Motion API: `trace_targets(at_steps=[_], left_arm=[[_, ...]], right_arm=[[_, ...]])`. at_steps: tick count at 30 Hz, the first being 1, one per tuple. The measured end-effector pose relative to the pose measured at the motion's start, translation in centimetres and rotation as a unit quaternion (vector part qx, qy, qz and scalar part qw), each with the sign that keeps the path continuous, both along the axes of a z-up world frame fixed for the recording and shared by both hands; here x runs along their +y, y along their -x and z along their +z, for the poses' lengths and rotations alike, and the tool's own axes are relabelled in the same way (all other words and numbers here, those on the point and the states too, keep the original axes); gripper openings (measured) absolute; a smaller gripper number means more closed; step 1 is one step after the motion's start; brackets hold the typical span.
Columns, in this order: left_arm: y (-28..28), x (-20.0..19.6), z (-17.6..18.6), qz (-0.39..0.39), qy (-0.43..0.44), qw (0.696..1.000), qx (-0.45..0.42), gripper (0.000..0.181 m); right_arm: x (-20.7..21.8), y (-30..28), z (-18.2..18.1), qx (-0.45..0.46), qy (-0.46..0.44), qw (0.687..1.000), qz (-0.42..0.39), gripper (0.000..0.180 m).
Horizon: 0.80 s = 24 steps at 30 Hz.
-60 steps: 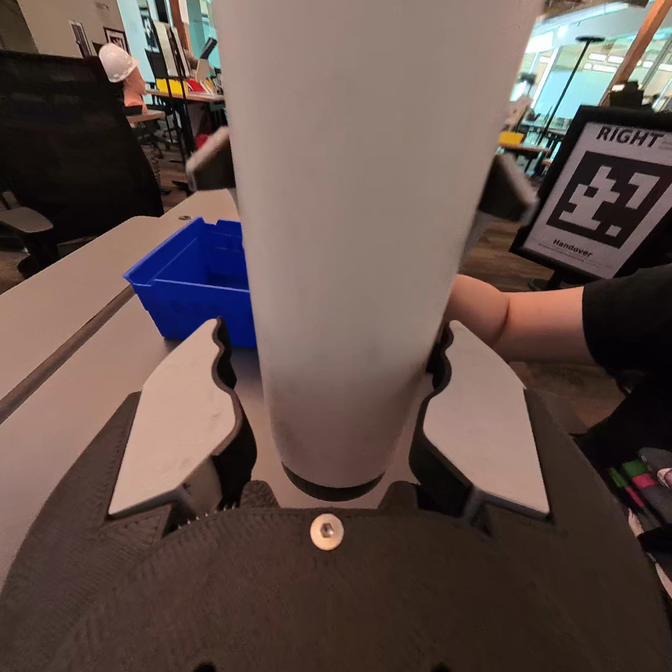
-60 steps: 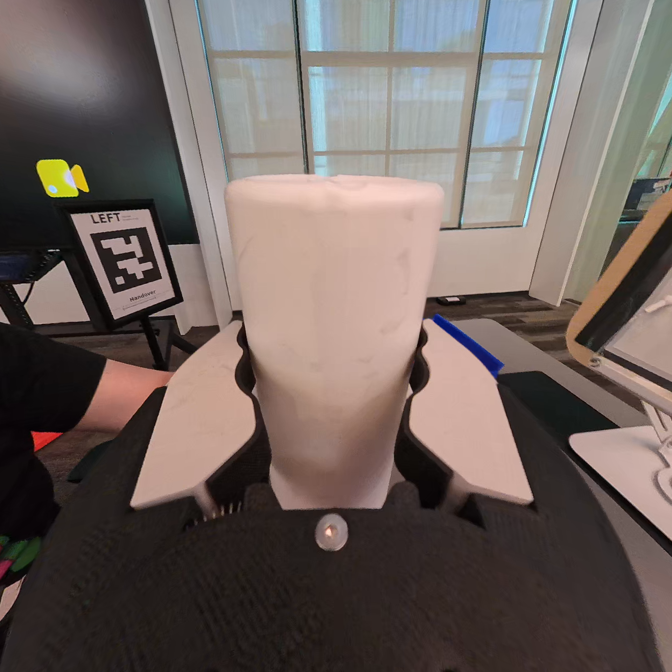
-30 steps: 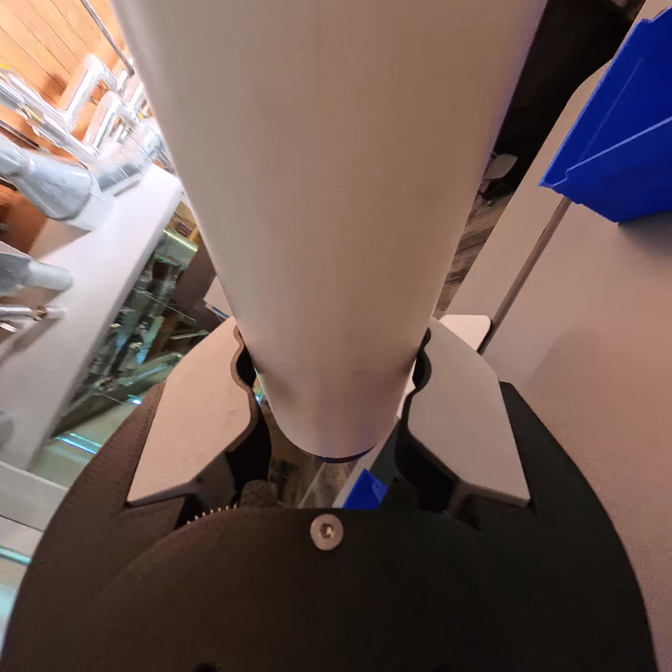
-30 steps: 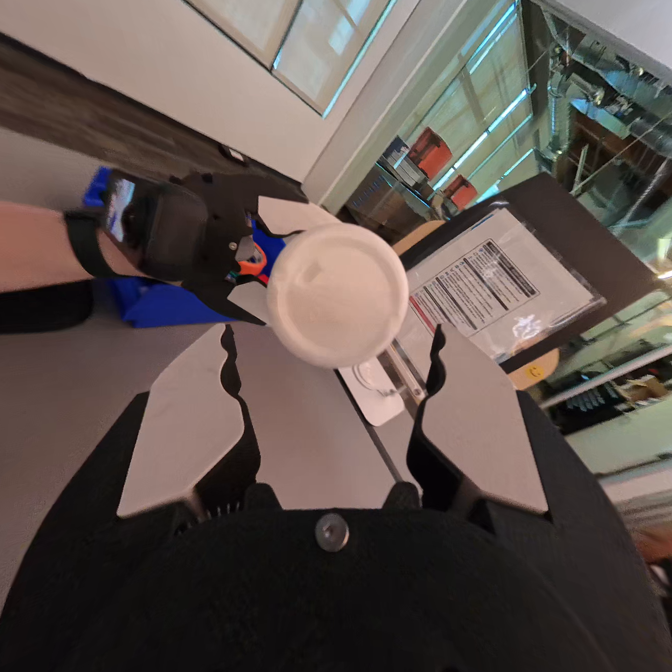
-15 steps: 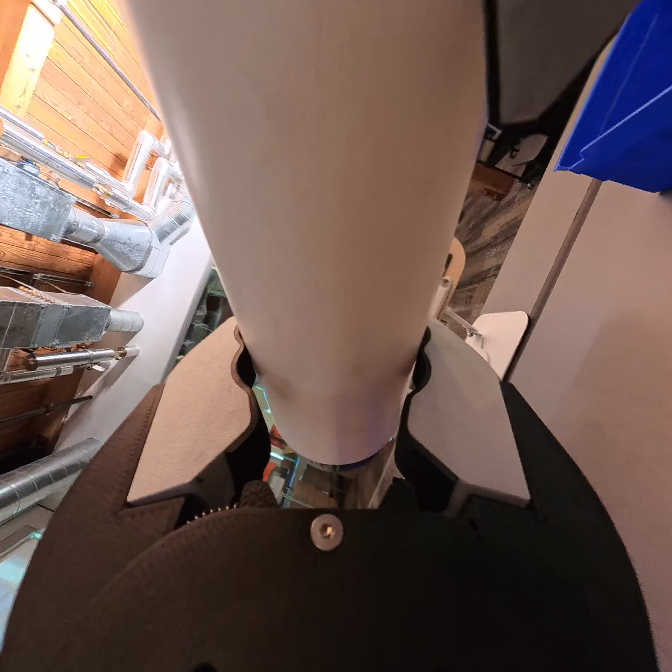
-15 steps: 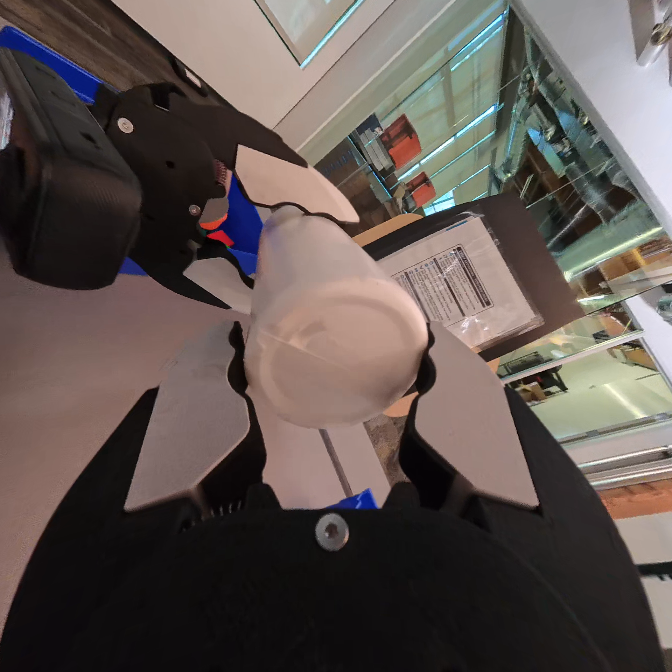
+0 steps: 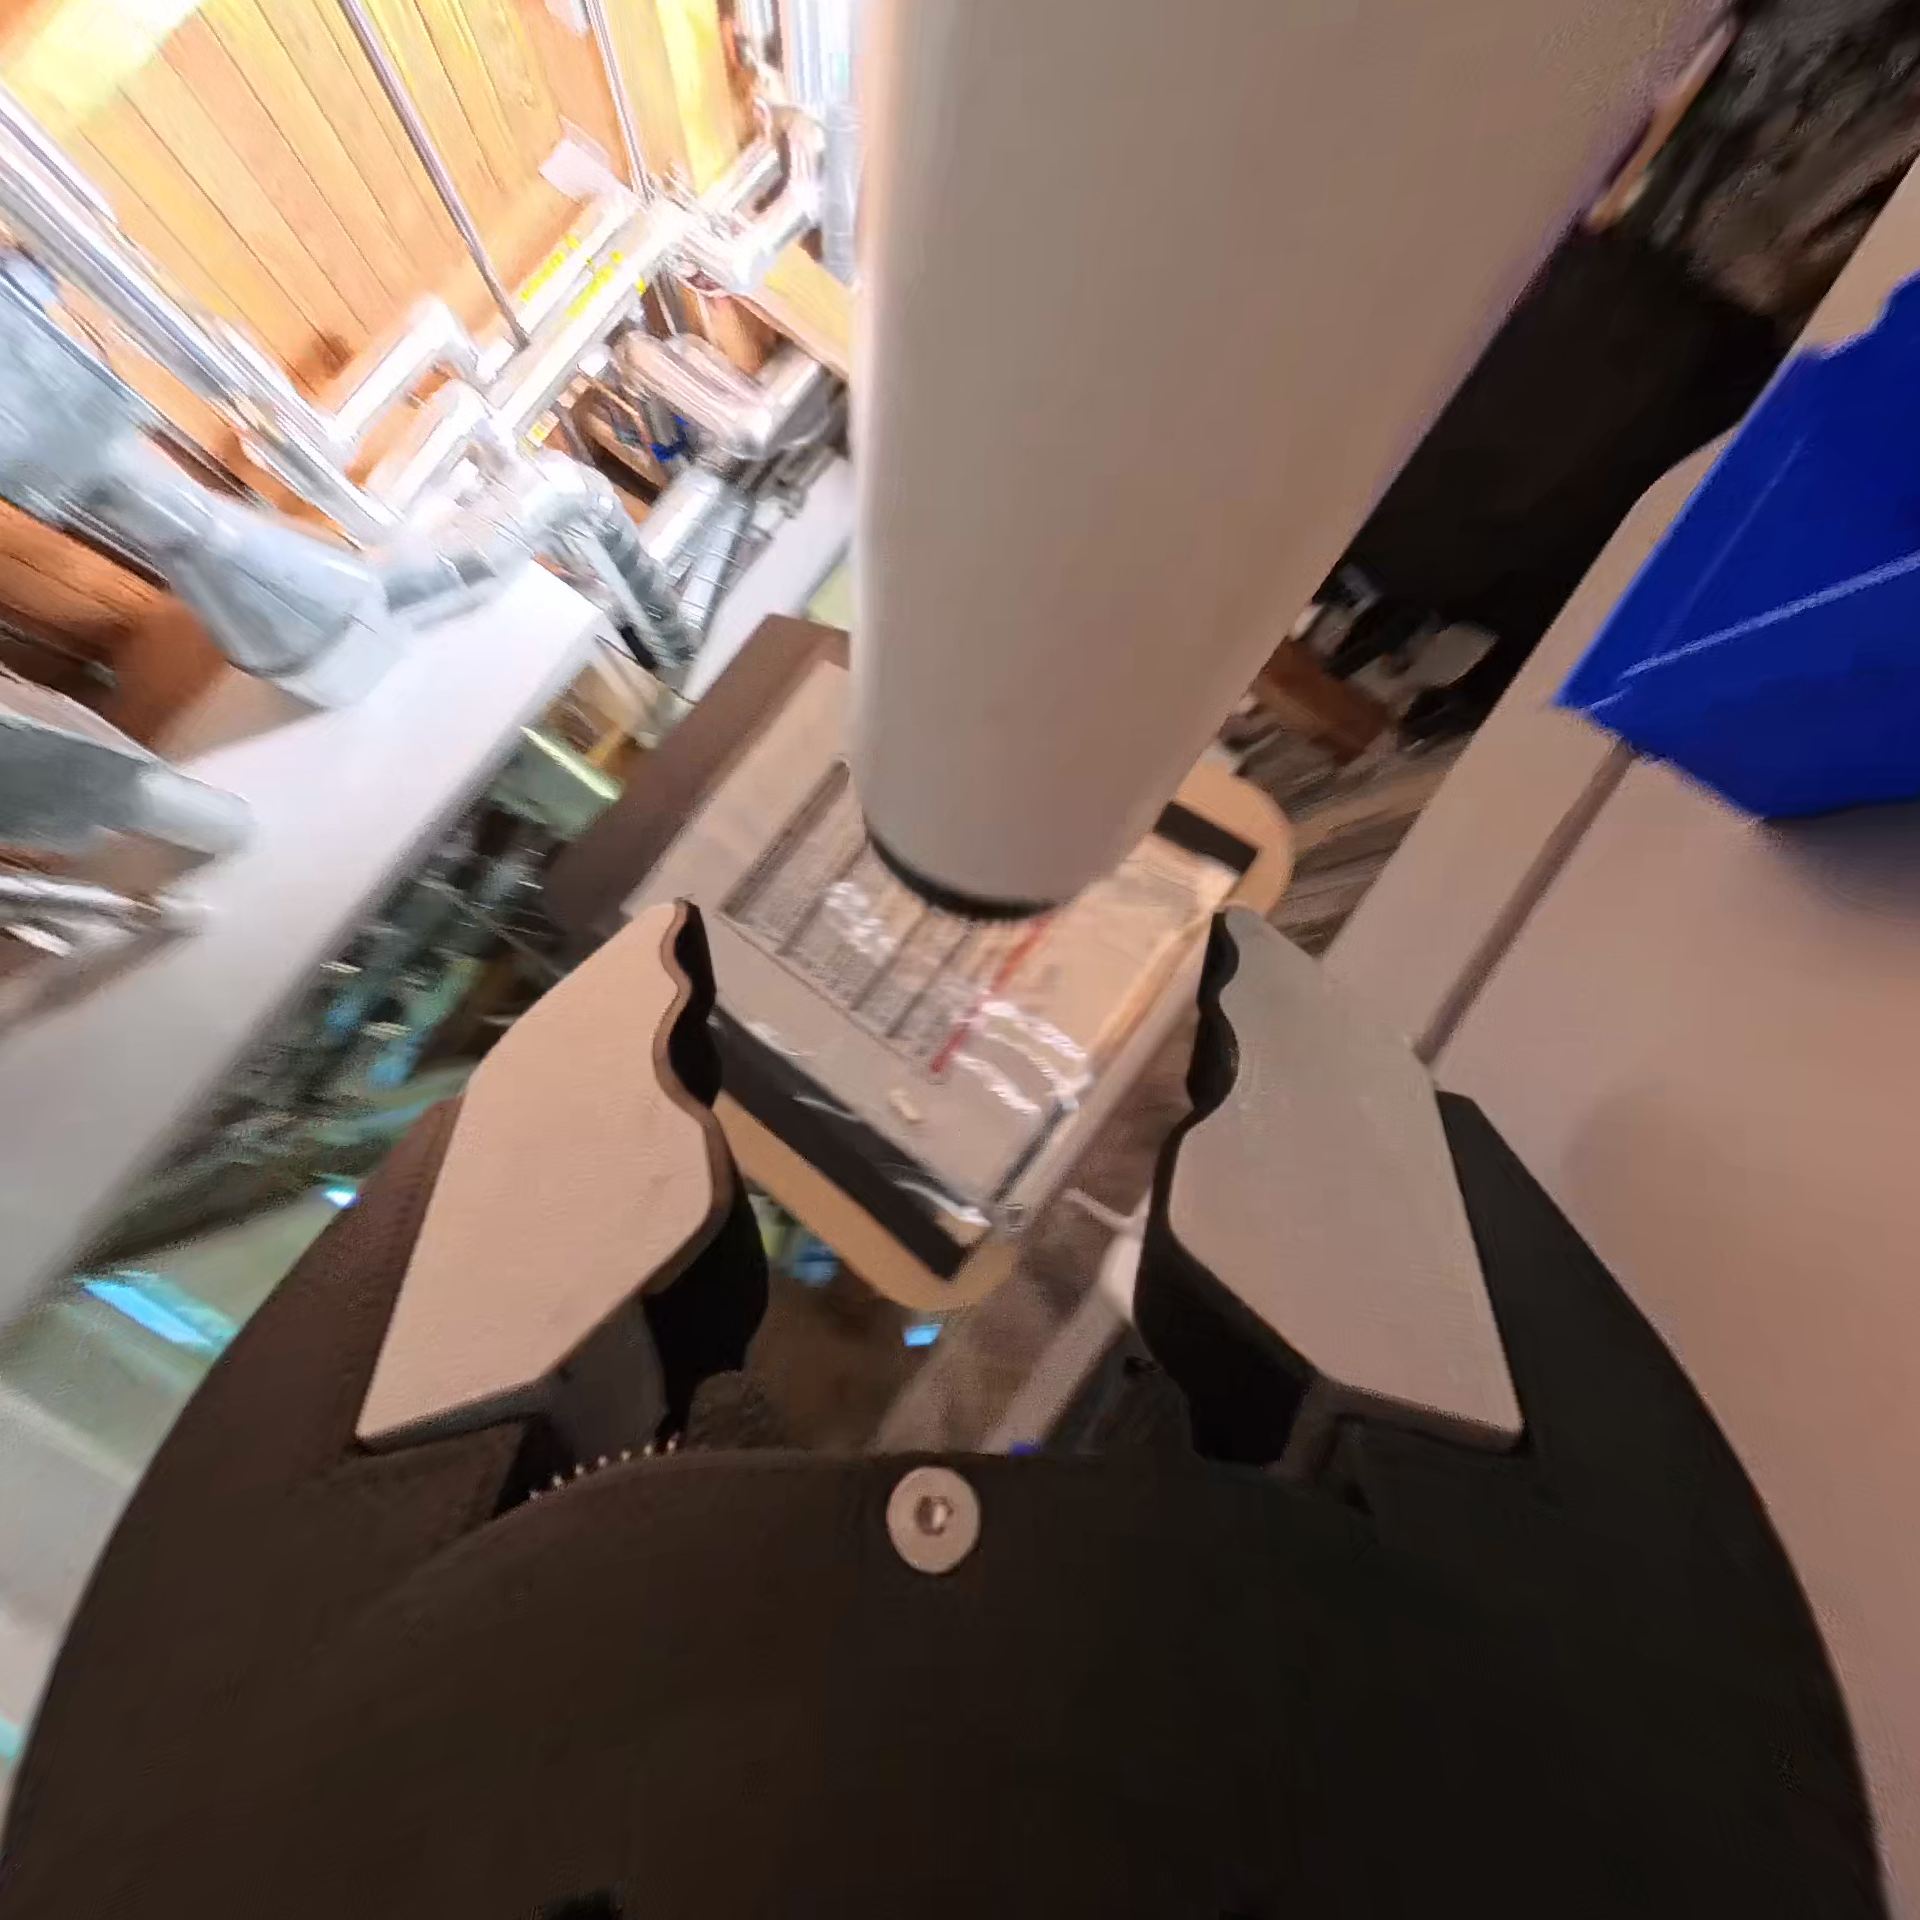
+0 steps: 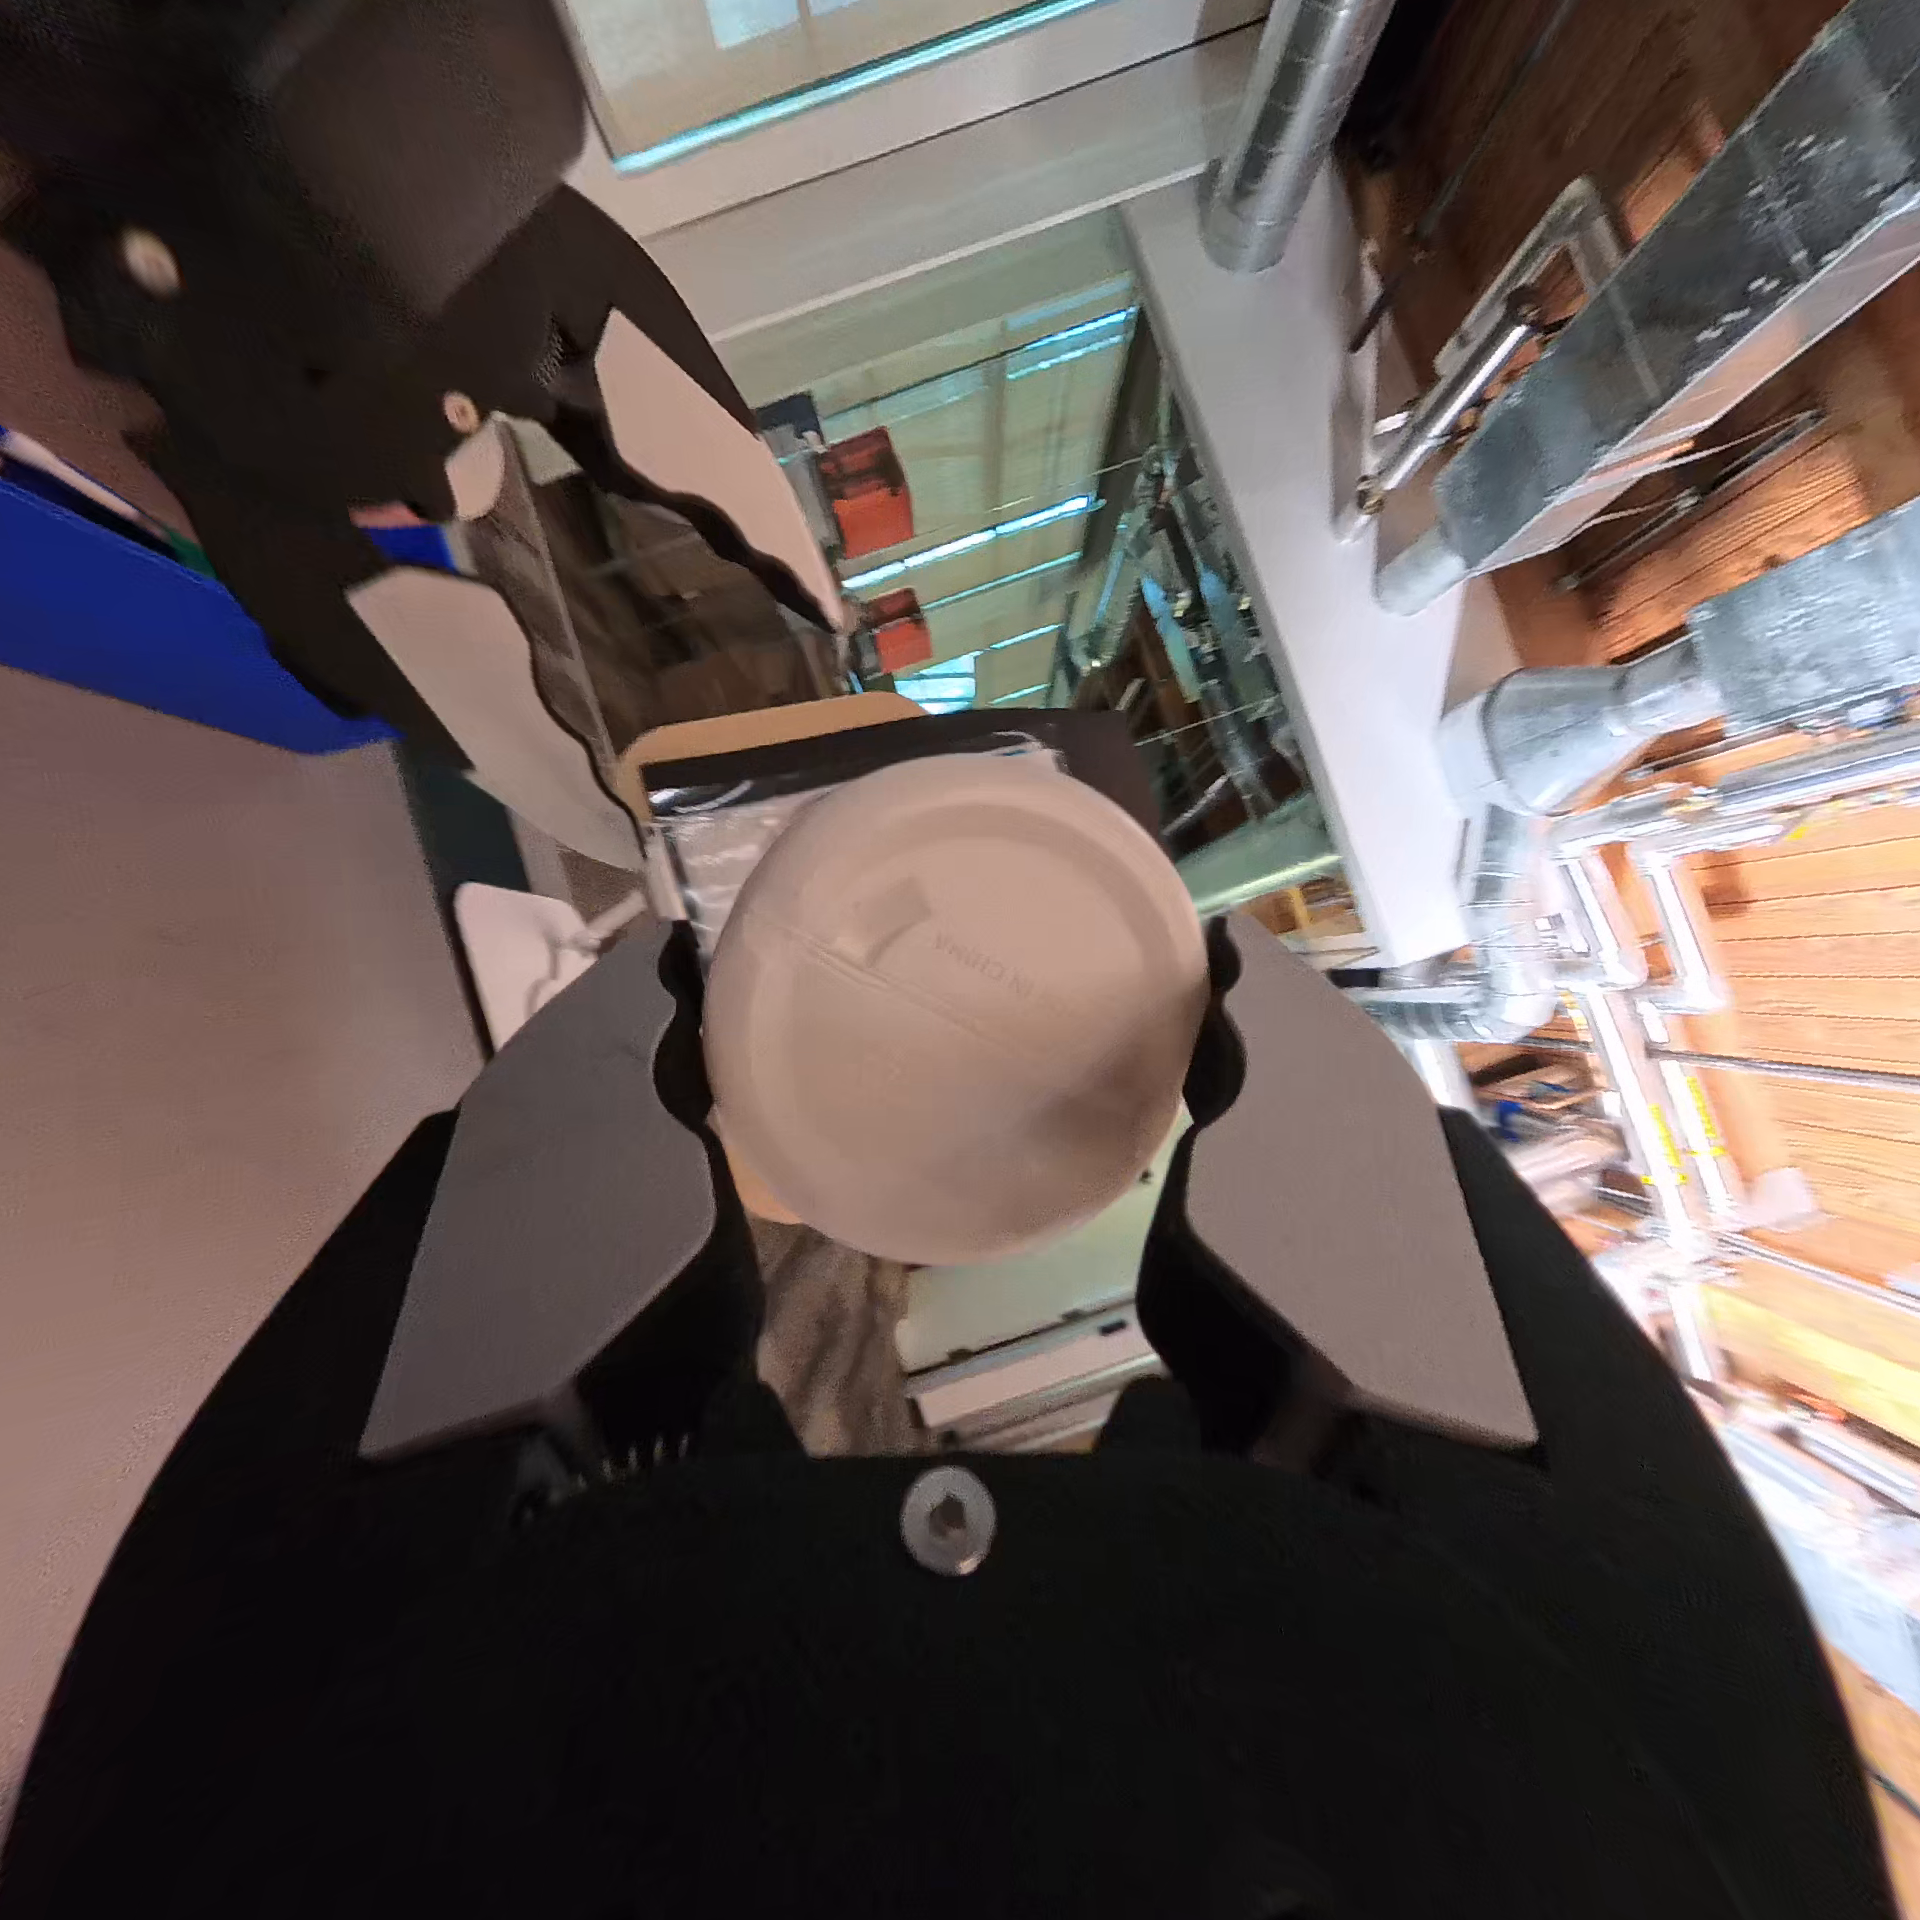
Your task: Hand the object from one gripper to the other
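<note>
The object is a white cylindrical bottle [image 7: 1091,416]. In the left wrist view its dark-rimmed end hangs just beyond my left gripper [image 7: 951,935], which is open and empty, with a gap between the bottle and both fingers. The bottle's far end runs out of frame. In the right wrist view I see the bottle's round flat end [image 8: 956,1008] between the fingers of my right gripper [image 8: 945,956], which is shut on it. The left gripper also shows in the right wrist view [image 8: 727,743] at the upper left, open and apart from the bottle.
A blue bin [image 7: 1766,582] stands on the grey table [image 7: 1662,1195]; it also shows in the right wrist view [image 8: 135,634]. A board holding a plastic-sleeved sheet [image 7: 935,1039] stands behind the bottle. Both views are tilted, with ceiling ducts [image 8: 1558,727] to one side.
My left gripper has opened, let go of the bottle and drawn back from it. My right gripper has closed on the bottle's other end and holds it alone.
</note>
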<state>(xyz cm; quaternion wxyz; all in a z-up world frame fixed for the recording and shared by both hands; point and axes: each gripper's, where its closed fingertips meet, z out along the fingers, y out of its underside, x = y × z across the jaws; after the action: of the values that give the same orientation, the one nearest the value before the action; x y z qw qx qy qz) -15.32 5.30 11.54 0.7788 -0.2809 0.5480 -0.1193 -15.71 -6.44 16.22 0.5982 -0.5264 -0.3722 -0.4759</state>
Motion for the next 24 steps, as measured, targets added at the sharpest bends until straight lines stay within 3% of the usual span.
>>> trace_targets(at_steps=[1,3,4,7,9,14,19,24], left_arm=[[-0.2,0.2,-0.5,-0.034,0.055,0.998,0.005,0.088],[-1.0,-0.1,-1.9,-0.132,0.224,0.965,0.035,0.080],[-1.5,-0.9,-2.6,-0.193,0.326,0.924,0.054,0.082],[-2.2,-3.9,-2.7,-0.363,0.557,0.742,0.086,0.101],[-2.5,-5.2,-2.8,-0.422,0.625,0.649,0.100,0.109],[-2.6,-7.9,-1.6,-0.531,0.669,0.516,0.073,0.120],[-0.9,-10.5,1.3,-0.641,0.659,0.394,0.016,0.128],[1.5,-11.6,3.9,-0.705,0.635,0.315,-0.030,0.129]], right_arm=[[-0.1,-0.3,0.1,-0.015,-0.006,1.000,-0.009,0.092],[-0.1,-1.0,0.0,-0.041,-0.007,0.999,-0.032,0.092],[0.0,-1.4,-0.2,-0.053,-0.001,0.998,-0.041,0.092],[0.6,-2.4,-1.0,-0.078,0.016,0.995,-0.061,0.092],[0.8,-2.9,-1.4,-0.091,0.021,0.993,-0.070,0.092],[0.6,-2.0,-1.2,-0.103,0.004,0.994,-0.047,0.092],[-0.9,2.0,0.1,-0.115,-0.056,0.991,0.025,0.092],[-2.3,5.7,0.6,-0.099,-0.106,0.983,0.110,0.092]])
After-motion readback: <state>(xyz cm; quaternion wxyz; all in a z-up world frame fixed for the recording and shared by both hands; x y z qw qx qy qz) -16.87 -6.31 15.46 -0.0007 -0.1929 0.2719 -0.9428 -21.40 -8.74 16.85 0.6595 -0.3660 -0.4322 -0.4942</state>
